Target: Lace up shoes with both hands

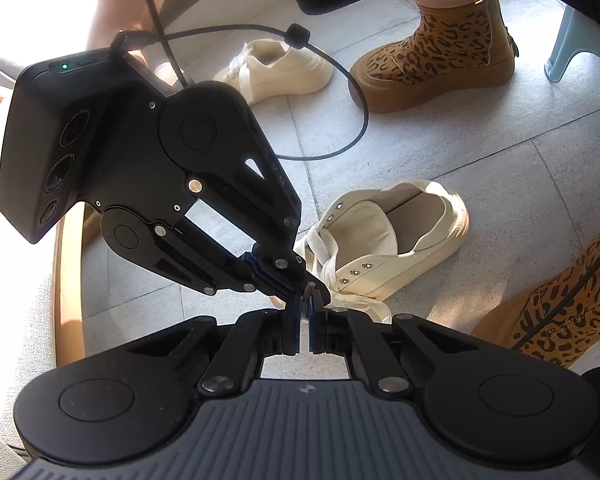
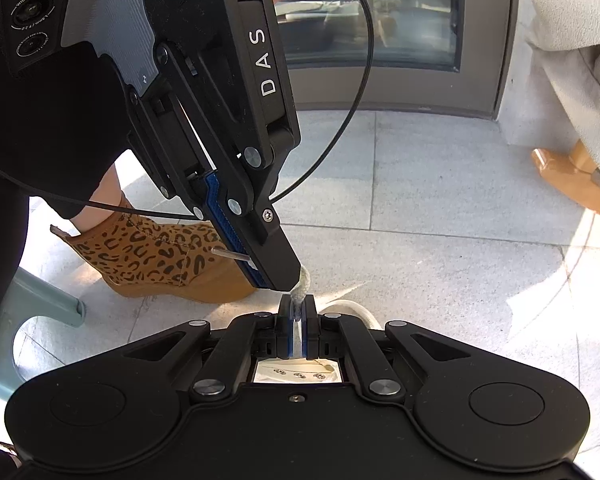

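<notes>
Two grippers met tip to tip above the cream canvas shoe [image 1: 384, 240], which lay on the grey tiled floor [image 1: 480, 128] with its tongue folded back and several metal eyelets [image 1: 354, 272] unlaced. The left gripper [image 1: 305, 312] had its pads pressed together on the flat cream lace [image 1: 324, 264]; the right gripper [image 2: 298, 320] was likewise clamped on the lace end [image 2: 300, 292], whose clear stiff tip ran down between its blue-lined pads. Both held the same short stretch of lace, so the step in hand appeared to be a handover of the lace end between hands.

Next move, as judged: one gripper should release while the other keeps its pinch, then the stiff tip should be aimed at the next free eyelet.

Materials: the lace was woven, flat and limp; the canvas upper was soft over a thick rubber sole. A second cream shoe [image 1: 276, 68] lay well apart, near a leopard-print boot [image 1: 440, 56].
</notes>
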The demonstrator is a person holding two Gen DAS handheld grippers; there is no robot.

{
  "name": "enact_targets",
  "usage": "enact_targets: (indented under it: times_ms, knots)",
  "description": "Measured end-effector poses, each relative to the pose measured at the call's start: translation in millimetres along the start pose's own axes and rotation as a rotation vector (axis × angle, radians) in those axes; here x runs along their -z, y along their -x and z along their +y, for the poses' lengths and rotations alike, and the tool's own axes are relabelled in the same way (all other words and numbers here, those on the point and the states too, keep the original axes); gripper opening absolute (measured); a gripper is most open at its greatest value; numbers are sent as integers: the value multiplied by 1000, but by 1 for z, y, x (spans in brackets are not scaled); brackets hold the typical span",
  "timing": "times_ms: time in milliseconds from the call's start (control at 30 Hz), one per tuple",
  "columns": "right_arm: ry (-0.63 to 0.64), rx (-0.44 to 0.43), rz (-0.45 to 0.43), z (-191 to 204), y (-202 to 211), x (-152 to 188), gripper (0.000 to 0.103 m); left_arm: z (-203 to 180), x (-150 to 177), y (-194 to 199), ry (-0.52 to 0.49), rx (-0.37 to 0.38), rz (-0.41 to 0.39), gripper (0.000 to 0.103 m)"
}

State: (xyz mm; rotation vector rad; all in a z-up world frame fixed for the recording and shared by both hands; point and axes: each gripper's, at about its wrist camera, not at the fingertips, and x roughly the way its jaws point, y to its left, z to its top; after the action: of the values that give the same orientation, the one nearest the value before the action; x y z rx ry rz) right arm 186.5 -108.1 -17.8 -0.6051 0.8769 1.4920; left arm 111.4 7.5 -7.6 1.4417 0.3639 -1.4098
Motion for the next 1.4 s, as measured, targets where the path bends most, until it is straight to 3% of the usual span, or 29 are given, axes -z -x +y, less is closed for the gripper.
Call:
enact_targets:
  times_ms: [133, 200, 267, 300, 400, 533, 600, 700, 800, 867, 933, 1067, 1400]
  knots:
    - [-9, 8, 12, 4, 2, 2, 10, 6, 2, 5, 28, 10, 41, 2]
    - [-21, 29, 21, 8, 5, 7, 20, 11, 5, 11, 71, 17, 63, 2]
    - [-69, 56, 28, 10, 9, 16, 38, 17, 8, 18, 134, 25, 85, 2]
    - [-101, 65, 30, 11, 11, 21, 40, 21, 10, 23, 191, 34, 99, 2]
    - [-248, 91, 32, 14, 14, 44, 40, 30, 17, 36, 320, 35, 153, 2]
    - [-431, 200, 73, 19, 9, 74, 40, 39, 30, 55, 502, 27, 238, 2]
    - [-559, 250, 74, 21, 6, 92, 40, 49, 41, 70, 644, 5, 292, 2]
    - [-684, 272, 63, 21, 1, 107, 40, 63, 54, 88, 804, -37, 352, 2]
    - [-755, 268, 37, 20, -4, 118, 35, 73, 63, 101, 890, -76, 408, 2]
    - [-776, 262, 27, 19, -7, 121, 15, 77, 65, 106, 893, -91, 438, 1]
    - [-781, 242, 10, 19, -10, 122, 8, 79, 65, 108, 884, -98, 476, 1]
    - [-760, 248, 9, 21, -12, 119, 7, 79, 67, 110, 869, -113, 520, 1]
    - [-763, 256, -7, 24, -7, 123, 7, 75, 66, 111, 824, -130, 541, 1]
